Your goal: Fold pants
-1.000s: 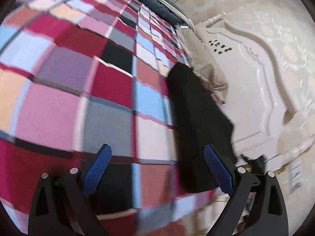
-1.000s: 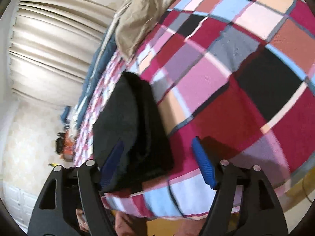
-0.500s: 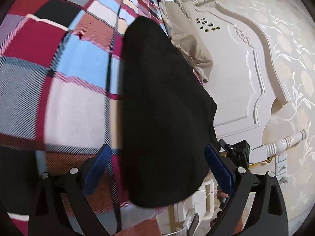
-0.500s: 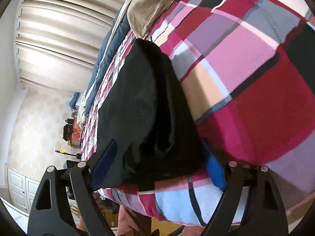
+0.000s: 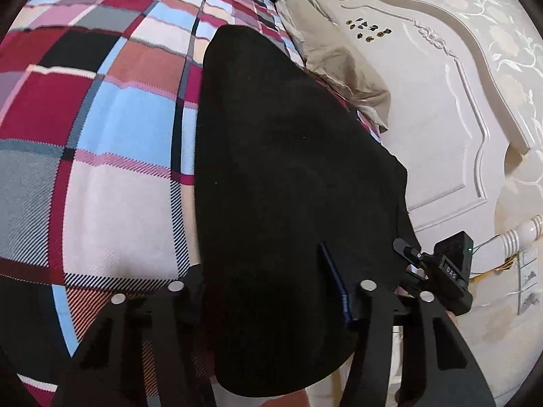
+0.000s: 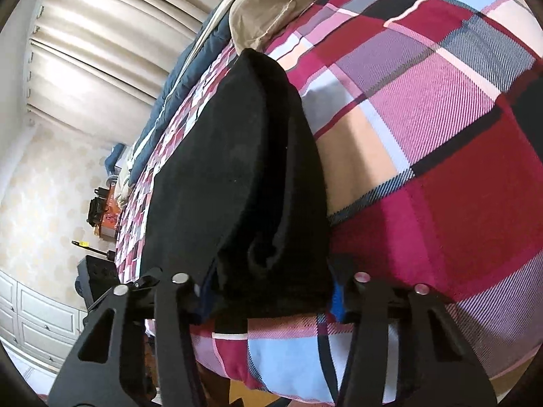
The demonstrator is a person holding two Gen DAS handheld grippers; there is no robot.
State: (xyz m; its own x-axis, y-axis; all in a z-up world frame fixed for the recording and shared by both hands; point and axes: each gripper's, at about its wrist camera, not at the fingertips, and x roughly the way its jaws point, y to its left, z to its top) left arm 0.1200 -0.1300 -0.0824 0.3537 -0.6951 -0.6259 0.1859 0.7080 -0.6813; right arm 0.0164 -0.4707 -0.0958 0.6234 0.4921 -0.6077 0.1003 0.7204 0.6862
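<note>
Presently: left gripper (image 5: 268, 291) and right gripper (image 6: 271, 291), jaws just closing, each pinching the black pants' (image 5: 288, 169) near end on the plaid bedspread (image 5: 112, 142). Risk: thick folded layers slipping out unevenly on lifting.

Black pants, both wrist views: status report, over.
Left gripper and right gripper jaws just closed, each clamped on the near end of the black pants. Pants folded, lying on the plaid bedspread. Beige garment beyond, apart.

Your plaid bed (image 5: 112, 176) lies open beside the pants (image 5: 288, 186); the beige cloth (image 5: 342, 64) and headboard (image 5: 441, 108) crowd the far side.
</note>
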